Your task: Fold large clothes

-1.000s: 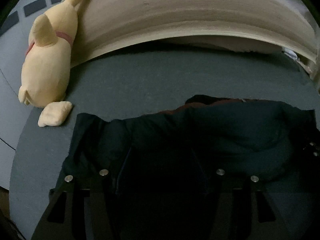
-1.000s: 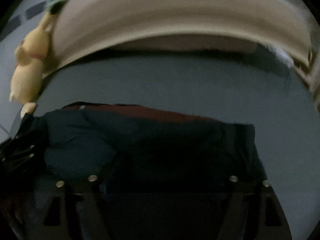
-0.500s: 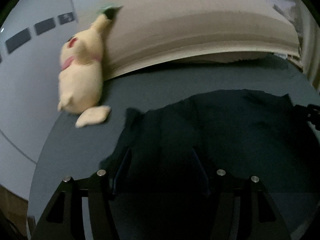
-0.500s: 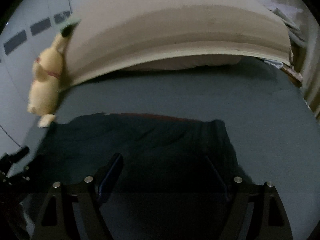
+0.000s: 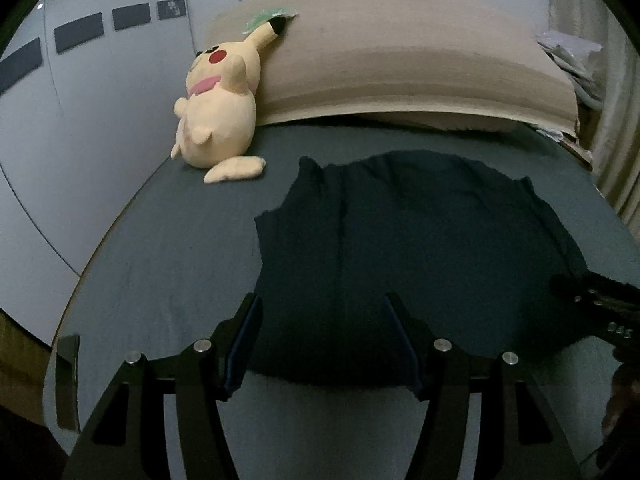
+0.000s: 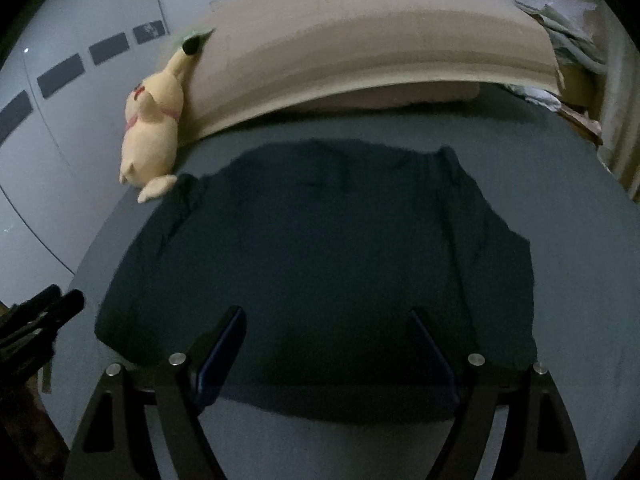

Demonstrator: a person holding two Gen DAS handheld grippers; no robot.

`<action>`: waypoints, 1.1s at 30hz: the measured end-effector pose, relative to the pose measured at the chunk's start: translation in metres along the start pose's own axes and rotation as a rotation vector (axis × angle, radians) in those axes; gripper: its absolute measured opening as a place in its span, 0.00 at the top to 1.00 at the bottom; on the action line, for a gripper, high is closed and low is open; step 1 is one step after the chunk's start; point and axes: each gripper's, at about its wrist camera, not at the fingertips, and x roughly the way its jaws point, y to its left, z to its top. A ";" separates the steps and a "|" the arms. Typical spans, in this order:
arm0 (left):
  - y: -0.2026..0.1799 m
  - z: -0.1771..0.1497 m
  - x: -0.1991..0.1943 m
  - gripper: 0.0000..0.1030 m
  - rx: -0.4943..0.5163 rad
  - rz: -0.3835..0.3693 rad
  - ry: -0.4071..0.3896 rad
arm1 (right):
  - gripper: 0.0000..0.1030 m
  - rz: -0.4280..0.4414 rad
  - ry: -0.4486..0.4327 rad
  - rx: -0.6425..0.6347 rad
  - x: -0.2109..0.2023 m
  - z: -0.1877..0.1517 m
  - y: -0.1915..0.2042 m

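Observation:
A dark navy garment [image 5: 408, 256] lies folded and fairly flat on the grey-blue bed [image 5: 160, 248]. My left gripper [image 5: 320, 300] hangs open above the garment's near edge, nothing between its fingers. In the right wrist view the same garment [image 6: 320, 264] spreads across the middle, and my right gripper [image 6: 326, 312] stands open over its near edge, also holding nothing. The right gripper's body [image 5: 592, 300] shows at the right edge of the left wrist view. At the left edge of the right wrist view the left gripper's body [image 6: 36, 320] comes in.
A yellow plush toy [image 5: 220, 116] leans against the beige headboard cushion [image 5: 400, 64] at the bed's far left. A white wall [image 5: 80, 120] runs along the left side. Crumpled papers or cloth [image 5: 568, 56] sit at the far right corner.
Both grippers have pulled back and up from the garment, so more of the bed shows. The garment, bunched and close a second ago, now lies flat with both grippers empty above it.

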 end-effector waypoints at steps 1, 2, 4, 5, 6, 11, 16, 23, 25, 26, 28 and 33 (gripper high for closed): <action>0.000 -0.005 -0.001 0.39 0.002 0.001 0.006 | 0.18 -0.011 0.014 0.011 0.002 -0.006 -0.001; -0.001 -0.008 -0.003 0.39 0.002 0.002 0.010 | 0.18 -0.017 0.026 0.025 0.005 -0.008 -0.003; -0.001 -0.016 -0.002 0.39 0.002 -0.003 0.024 | 0.18 -0.029 0.048 0.043 0.013 -0.015 -0.007; -0.001 -0.019 -0.002 0.39 0.003 -0.002 0.028 | 0.18 -0.041 0.060 0.042 0.017 -0.018 -0.008; -0.001 -0.023 0.001 0.39 0.004 0.005 0.036 | 0.18 -0.051 0.080 0.043 0.022 -0.021 -0.010; 0.001 -0.035 0.032 0.39 0.007 0.042 0.118 | 0.16 -0.066 0.134 0.067 0.042 -0.034 -0.023; 0.010 -0.049 0.056 0.39 0.000 0.091 0.171 | 0.15 -0.041 0.129 0.067 0.037 -0.031 -0.028; 0.021 -0.038 0.034 0.39 -0.091 0.040 0.034 | 0.15 0.016 0.014 0.117 0.009 -0.030 -0.053; 0.017 -0.030 0.038 0.39 -0.100 0.032 0.015 | 0.15 0.006 0.020 0.125 0.015 -0.033 -0.059; 0.015 -0.028 0.040 0.39 -0.095 0.035 0.016 | 0.15 0.003 0.033 0.135 0.021 -0.036 -0.063; 0.008 -0.026 0.054 0.39 -0.068 0.057 0.047 | 0.15 0.001 0.057 0.142 0.034 -0.040 -0.072; 0.000 -0.041 0.094 0.34 0.002 0.097 0.149 | 0.13 0.019 0.064 0.113 0.044 -0.046 -0.077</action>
